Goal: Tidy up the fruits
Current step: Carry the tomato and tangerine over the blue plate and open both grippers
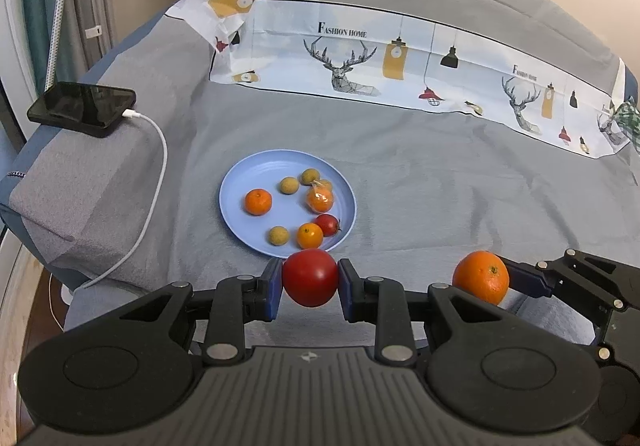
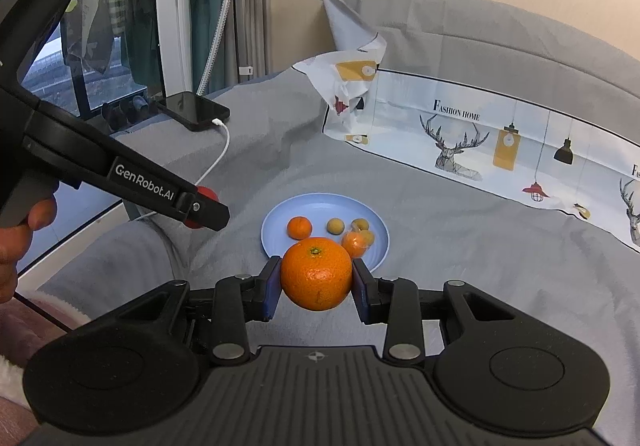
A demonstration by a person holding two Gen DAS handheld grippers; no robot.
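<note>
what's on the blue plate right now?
On the blue plate: a mandarin, three brownish longans, a plastic-wrapped orange fruit, a small orange, a small red fruit. The held tomato hides the near rim.

- Left wrist view looks forward and down along its tongs, close over the bed [image 1: 440, 181].
- Right wrist view likewise, from the right.
- Both share the blue plate [image 1: 240, 181] [image 2: 276, 221].

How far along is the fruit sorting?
Done: seven small fruits lie on the plate. In hand: the left gripper clamps a tomato, the right gripper an orange. Left: setting both on the plate; no loose fruit shows elsewhere.
</note>
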